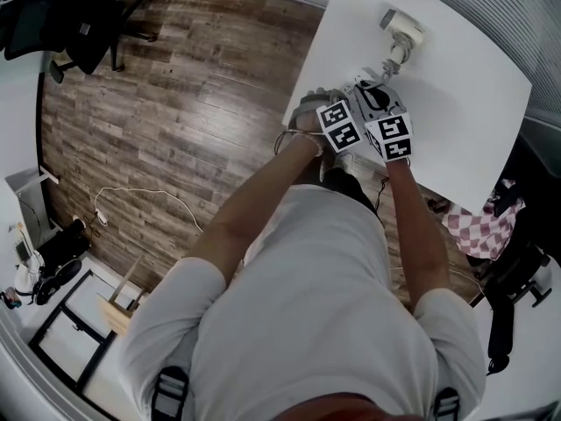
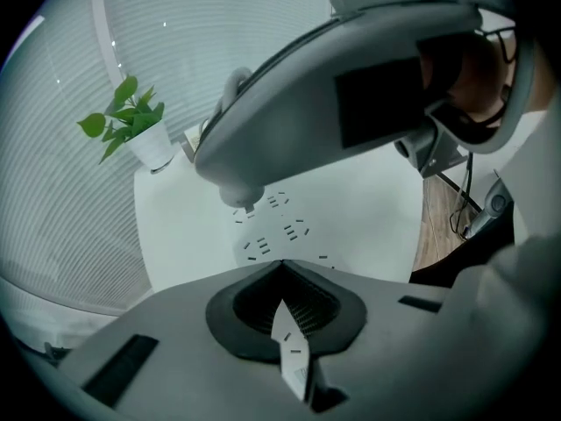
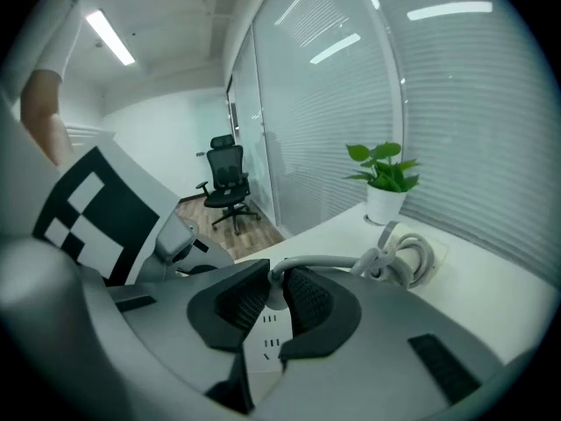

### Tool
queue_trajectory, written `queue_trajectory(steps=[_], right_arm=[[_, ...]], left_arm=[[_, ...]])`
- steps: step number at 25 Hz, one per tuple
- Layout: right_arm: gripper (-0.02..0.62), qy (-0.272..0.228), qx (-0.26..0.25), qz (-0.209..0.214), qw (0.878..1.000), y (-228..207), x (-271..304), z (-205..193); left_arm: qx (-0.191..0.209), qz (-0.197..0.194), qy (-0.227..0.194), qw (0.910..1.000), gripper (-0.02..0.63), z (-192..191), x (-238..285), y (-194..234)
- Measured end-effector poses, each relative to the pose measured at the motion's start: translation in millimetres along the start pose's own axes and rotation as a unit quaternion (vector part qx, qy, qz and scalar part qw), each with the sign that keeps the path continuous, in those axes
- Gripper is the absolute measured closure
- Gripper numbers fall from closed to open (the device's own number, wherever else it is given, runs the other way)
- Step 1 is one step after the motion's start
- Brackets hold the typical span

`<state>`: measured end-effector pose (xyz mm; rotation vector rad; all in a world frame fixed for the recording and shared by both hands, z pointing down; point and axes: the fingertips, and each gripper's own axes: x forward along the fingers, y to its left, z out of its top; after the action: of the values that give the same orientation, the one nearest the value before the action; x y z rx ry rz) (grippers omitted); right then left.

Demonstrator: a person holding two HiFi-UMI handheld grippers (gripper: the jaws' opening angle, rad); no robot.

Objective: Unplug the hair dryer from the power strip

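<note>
Pinching round white plug between right gripper fingers, just above flat white power strip; left gripper clamped shut on strip's near edge.

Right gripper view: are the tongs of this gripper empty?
No, the right gripper clamps the small white plug of the grey cable between its black pads.

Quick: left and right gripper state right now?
Left gripper: closed on the flat white plastic power strip.
Right gripper: closed on the white plug of the grey hair-dryer cord.
</note>
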<state>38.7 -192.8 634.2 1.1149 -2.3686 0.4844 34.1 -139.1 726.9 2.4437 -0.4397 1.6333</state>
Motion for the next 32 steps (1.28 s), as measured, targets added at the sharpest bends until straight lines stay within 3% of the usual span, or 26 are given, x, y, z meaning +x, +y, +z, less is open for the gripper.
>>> queue_trajectory(steps=[4,32], right_arm=[[0.523,0.019,0.014,0.019,1.0,7.3,4.7,-10.0],[0.518,0.052,0.037,-0.006,0.998,-8.4,-18.1,-37.5]], left_arm=[[-0.012,-0.003,-0.007,0.9999,0.577,-3.0,1.2,-3.6],[0.012,-0.023,-0.011,0.9996,0.577,-1.6,-1.1,-2.9]])
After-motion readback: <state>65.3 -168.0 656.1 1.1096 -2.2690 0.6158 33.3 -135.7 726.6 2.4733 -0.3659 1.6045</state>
